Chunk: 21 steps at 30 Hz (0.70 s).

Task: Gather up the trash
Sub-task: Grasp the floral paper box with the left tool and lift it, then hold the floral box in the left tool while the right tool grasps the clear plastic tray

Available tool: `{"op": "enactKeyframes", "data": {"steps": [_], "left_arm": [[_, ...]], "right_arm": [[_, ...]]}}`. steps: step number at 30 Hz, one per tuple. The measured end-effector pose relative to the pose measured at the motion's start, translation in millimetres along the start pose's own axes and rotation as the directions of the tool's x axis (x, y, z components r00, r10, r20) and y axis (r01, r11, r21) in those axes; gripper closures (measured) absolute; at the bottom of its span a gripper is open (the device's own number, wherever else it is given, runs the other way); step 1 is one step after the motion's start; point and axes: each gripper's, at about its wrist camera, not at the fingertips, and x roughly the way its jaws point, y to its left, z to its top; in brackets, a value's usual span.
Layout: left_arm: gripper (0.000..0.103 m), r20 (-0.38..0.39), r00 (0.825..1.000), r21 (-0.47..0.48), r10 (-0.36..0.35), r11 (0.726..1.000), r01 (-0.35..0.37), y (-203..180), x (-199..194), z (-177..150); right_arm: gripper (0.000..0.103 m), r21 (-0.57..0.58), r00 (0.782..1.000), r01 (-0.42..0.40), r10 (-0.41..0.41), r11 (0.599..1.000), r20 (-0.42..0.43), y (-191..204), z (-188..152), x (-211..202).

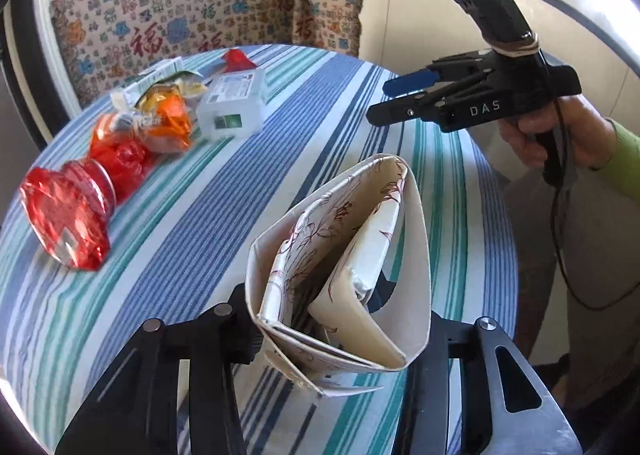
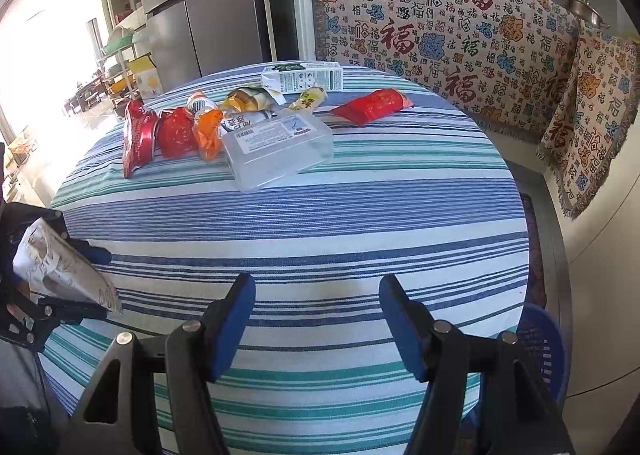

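The left tool (image 1: 340, 319) pinches a creased, floral-printed paper carton (image 1: 340, 255) above the round, striped cloth counter (image 2: 320, 215); the right tool (image 2: 316, 327) hangs half-open, empty; crinkly foil wrappers (image 2: 172, 135) and a clear plastic box (image 2: 280, 151) lie at the counter's far side

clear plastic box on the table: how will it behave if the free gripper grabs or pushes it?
The clear plastic box looks empty and thin-walled, so probably light and apt to flex or crack under a hard squeeze. It lies flat on the striped tablecloth, so it should slide, not roll. Smooth sides may slip between the open right gripper pads.
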Motion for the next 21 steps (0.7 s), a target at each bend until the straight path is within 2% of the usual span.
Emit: {"op": "enactKeyframes", "data": {"steps": [2, 4, 6, 8, 10, 11, 13, 16, 19, 21], "left_arm": [[0.061, 0.001, 1.000, -0.056, 0.028, 0.998, -0.028, 6, -2, 0], [0.061, 0.008, 0.989, -0.120, 0.148, 0.982, -0.146, 11, -3, 2], [0.060, 0.011, 0.963, -0.196, 0.268, 0.945, -0.261, 18, -4, 4], [0.060, -0.007, 0.918, -0.249, 0.396, 0.889, -0.385, 22, -3, 7], [0.058, -0.021, 0.889, -0.280, 0.457, 0.851, -0.444, 27, 0, 9], [0.057, -0.027, 0.881, -0.297, 0.472, 0.838, -0.458, 30, 1, 9], [0.054, -0.038, 0.883, -0.328, 0.468, 0.828, -0.454, 37, 4, 8], [0.041, -0.044, 0.893, -0.359, 0.449, 0.827, -0.433, 46, 3, 1], [0.036, -0.051, 0.890, -0.376, 0.454, 0.816, -0.438, 52, -1, -6], [0.035, -0.062, 0.897, -0.404, 0.439, 0.810, -0.424, 59, -3, -10]], "right_arm": [[0.037, 0.011, 1.000, 0.002, -0.002, 1.000, -0.009, -4, 0, 4], [0.037, 0.020, 1.000, -0.004, 0.004, 1.000, -0.026, -4, 0, 9], [0.037, 0.027, 0.999, -0.019, 0.020, 0.999, -0.045, -1, 0, 16], [0.037, 0.047, 0.997, -0.039, 0.042, 0.998, -0.058, 6, 6, 24], [0.037, 0.061, 0.997, -0.044, 0.047, 0.997, -0.060, 10, 11, 28], [0.037, 0.071, 0.995, -0.057, 0.063, 0.996, -0.072, 23, 25, 38], [0.037, 0.060, 0.995, -0.048, 0.053, 0.997, -0.087, 39, 39, 52], [0.038, 0.026, 0.997, -0.013, 0.015, 1.000, -0.079, 57, 58, 70], [0.040, 0.041, 0.997, 0.045, -0.042, 0.998, -0.070, 47, 65, 79], [0.043, 0.069, 0.990, 0.119, -0.113, 0.991, -0.084, 26, 61, 76]]}}
